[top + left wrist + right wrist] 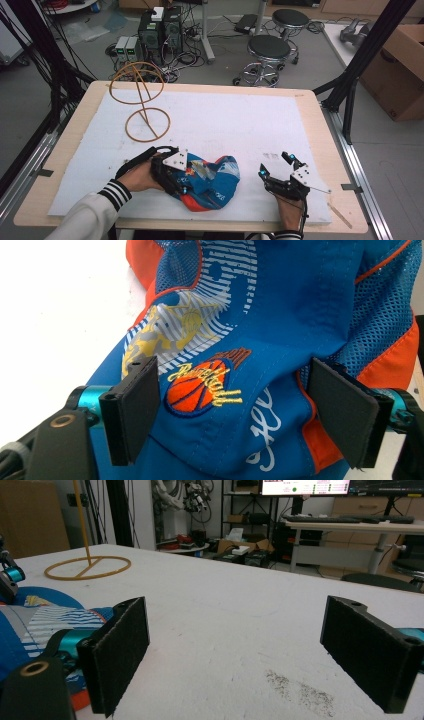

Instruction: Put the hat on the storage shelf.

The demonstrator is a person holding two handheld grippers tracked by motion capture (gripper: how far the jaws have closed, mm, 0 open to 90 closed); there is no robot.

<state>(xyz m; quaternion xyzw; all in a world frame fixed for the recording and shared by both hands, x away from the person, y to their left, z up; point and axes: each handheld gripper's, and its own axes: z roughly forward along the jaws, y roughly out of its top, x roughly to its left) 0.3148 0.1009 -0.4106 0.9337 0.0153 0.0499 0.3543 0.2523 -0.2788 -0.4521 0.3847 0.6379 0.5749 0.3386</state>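
Nearest the high camera, at the bottom left, a striped sleeve leads up to the person's left hand, which holds the left tongs against the near-left side of a blue and orange cap. That cap lies crumpled on the white sheet covering the counter, close to the near edge and a little left of the middle. In the left gripper view the two black pads stand on either side of the cap's blue front panel, with its embroidered basketball badge between them; they straddle the fabric with the jaws still set wide, and the cloth bulges between them rather than being pinched flat (whether the pads press on it cannot be told for sure). Orange trim and blue mesh show at the cap's far edge and side. Farther back on the left of the counter stands a yellow wire stand, a flat ring on the sheet with a rod rising to a second, tilted ring. To the right of the cap, well apart from it, the right tongs rest in the person's right hand near the counter's near-right corner, jaws spread wide with nothing between them but bare sheet. A faint grey smudge marks the sheet just ahead of them.
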